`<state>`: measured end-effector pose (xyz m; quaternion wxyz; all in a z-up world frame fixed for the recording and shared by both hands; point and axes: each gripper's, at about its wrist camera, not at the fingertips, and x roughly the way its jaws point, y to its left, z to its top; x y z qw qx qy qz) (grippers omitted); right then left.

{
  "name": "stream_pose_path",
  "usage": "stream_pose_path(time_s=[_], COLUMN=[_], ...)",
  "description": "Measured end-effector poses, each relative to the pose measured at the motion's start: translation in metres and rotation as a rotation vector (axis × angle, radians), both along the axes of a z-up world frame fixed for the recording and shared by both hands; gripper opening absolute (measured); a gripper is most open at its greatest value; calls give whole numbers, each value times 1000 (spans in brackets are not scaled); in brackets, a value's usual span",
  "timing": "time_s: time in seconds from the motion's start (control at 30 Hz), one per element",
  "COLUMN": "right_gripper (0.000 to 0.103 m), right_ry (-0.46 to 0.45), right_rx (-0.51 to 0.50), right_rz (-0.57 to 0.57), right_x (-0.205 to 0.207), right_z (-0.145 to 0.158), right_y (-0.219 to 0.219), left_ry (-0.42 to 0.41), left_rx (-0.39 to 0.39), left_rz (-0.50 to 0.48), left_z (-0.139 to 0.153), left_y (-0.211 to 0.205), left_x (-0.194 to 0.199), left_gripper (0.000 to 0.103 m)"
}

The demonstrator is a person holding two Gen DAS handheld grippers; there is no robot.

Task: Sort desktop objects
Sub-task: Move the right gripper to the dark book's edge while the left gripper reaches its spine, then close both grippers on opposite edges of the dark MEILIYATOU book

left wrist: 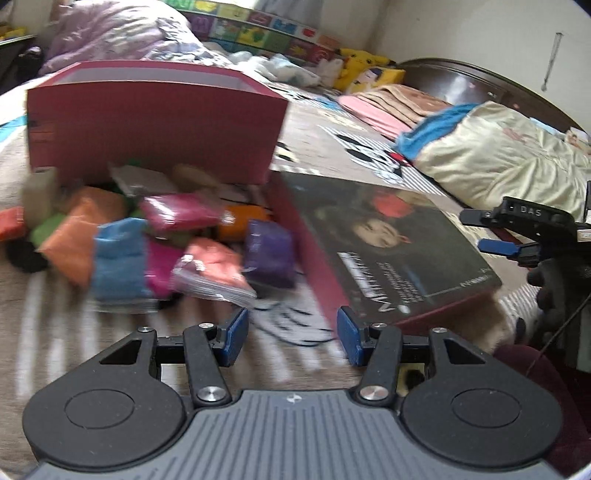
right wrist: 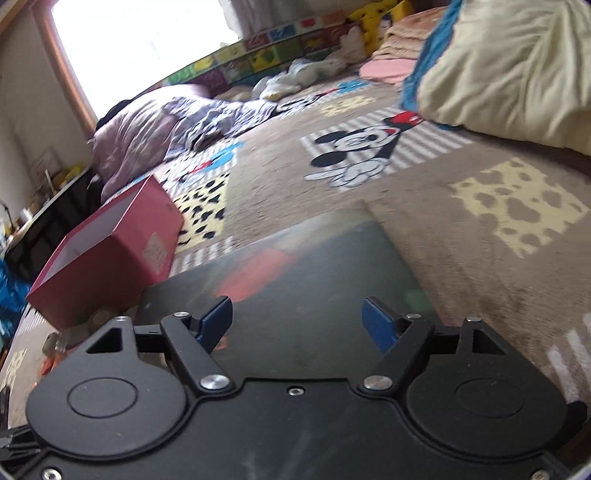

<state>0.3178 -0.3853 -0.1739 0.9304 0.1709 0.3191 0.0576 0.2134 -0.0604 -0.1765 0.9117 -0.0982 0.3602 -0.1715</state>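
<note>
An open red box (left wrist: 155,122) stands on the bed at upper left; it also shows in the right wrist view (right wrist: 110,251). In front of it lies a heap of coloured packets: an orange packet (left wrist: 79,236), a blue packet (left wrist: 118,258), a magenta packet (left wrist: 177,212), a purple packet (left wrist: 269,254) and a salmon packet in clear wrap (left wrist: 214,273). A dark box lid with a printed face (left wrist: 391,251) lies to their right, also seen in the right wrist view (right wrist: 306,295). My left gripper (left wrist: 291,332) is open and empty, just short of the heap. My right gripper (right wrist: 299,321) is open over the dark lid; it also shows at the right edge of the left wrist view (left wrist: 491,232).
The surface is a bed sheet with cartoon mouse prints (right wrist: 362,151). A cream duvet (left wrist: 495,158) lies at the right, a purple quilt (left wrist: 110,33) at the back left, and yellow plush toys (left wrist: 365,66) stand by the headboard. A window (right wrist: 140,40) is at the back.
</note>
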Motion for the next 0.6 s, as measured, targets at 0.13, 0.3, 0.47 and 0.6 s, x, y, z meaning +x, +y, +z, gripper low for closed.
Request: stream_pose_path(time_s=[0.13, 0.3, 0.47, 0.6], right_gripper=[79, 81, 81, 81], right_ry=[-23, -13, 27, 68], right_rx=[3, 6, -9, -22], right_rz=[-54, -62, -23, -3], right_x=[-8, -5, 7, 14], right_z=[-8, -12, -21, -33], right_y=[-16, -36, -49, -55], left_ry=[13, 19, 43, 69], left_rx=[-5, -5, -25, -52], left_rz=[-18, -44, -70, -53], left_z=[-1, 2, -5, -7], left_y=[-15, -32, -46, -50], left_x=[6, 14, 26, 40], left_gripper=[51, 51, 51, 60])
